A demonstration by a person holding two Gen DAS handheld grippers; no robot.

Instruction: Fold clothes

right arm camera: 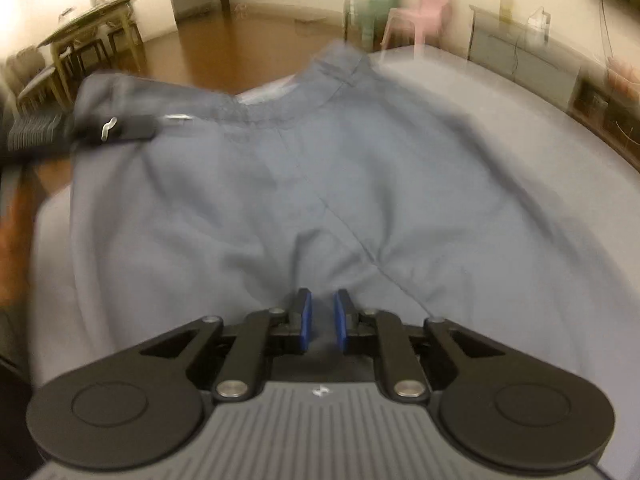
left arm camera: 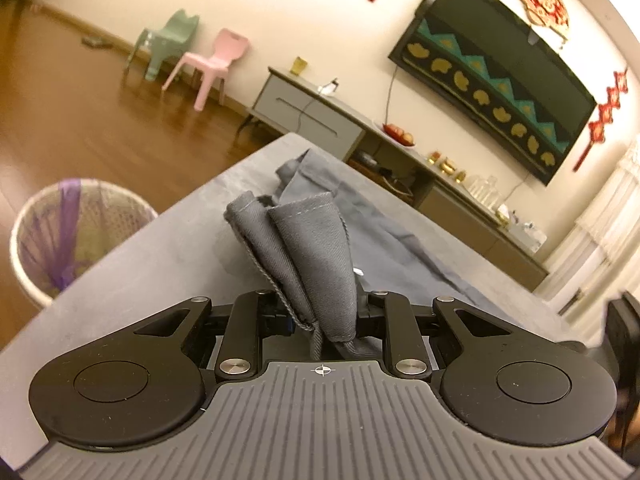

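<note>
Left gripper [left arm camera: 320, 316] clamps a bunched edge of the grey garment [right arm camera: 280, 184] spread on the table [left arm camera: 160, 264]; right gripper [right arm camera: 320, 316], jaws slightly apart over cloth, should pinch squarely.

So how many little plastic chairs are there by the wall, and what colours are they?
Green chair: 1
Pink chair: 1
Total: 2 chairs, side by side against the wall, beyond the table with the grey garment.
</note>
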